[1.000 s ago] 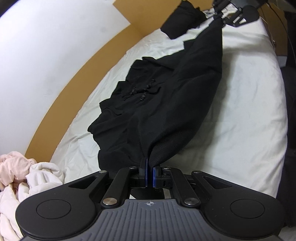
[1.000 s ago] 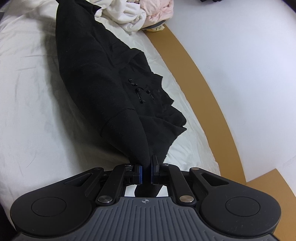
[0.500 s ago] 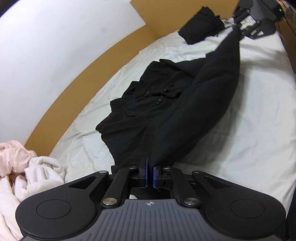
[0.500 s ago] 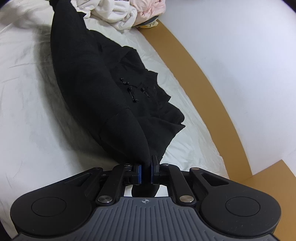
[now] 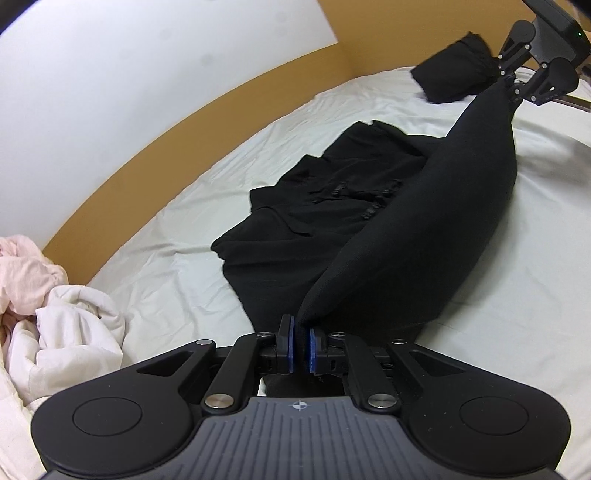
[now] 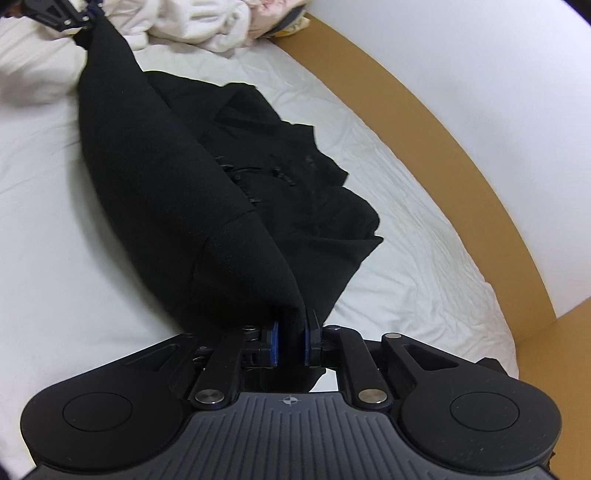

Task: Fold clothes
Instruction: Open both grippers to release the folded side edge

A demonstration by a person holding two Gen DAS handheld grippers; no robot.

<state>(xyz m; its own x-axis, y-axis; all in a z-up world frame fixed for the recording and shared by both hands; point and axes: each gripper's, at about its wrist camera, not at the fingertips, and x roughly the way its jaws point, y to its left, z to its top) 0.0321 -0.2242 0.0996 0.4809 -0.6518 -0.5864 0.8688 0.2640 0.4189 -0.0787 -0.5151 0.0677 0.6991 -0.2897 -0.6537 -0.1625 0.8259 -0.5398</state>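
Observation:
A black garment [image 5: 424,221] lies on the white bed sheet [image 5: 535,258], and one long edge is lifted and stretched taut between my two grippers. My left gripper [image 5: 301,328] pinches one end of that edge. Its jaws are opening, with cloth still between the blue pads. At the far end my right gripper [image 5: 511,79] grips the other corner. In the right wrist view the right gripper [image 6: 291,332] has the garment [image 6: 166,177] bunched between its pads, and its jaws are opening too. My left gripper [image 6: 86,18] shows at the top left of that view.
A folded black item [image 5: 450,79] lies on the bed behind the right gripper. A heap of white and pink clothes [image 5: 55,295] sits at the other end, also seen as the heap [image 6: 207,22]. A tan bed frame [image 5: 184,122] and a white wall run along the far side.
Both grippers have risen and shifted sideways with the lifted edge still taut between them. The gap between each pair of pads has widened a little.

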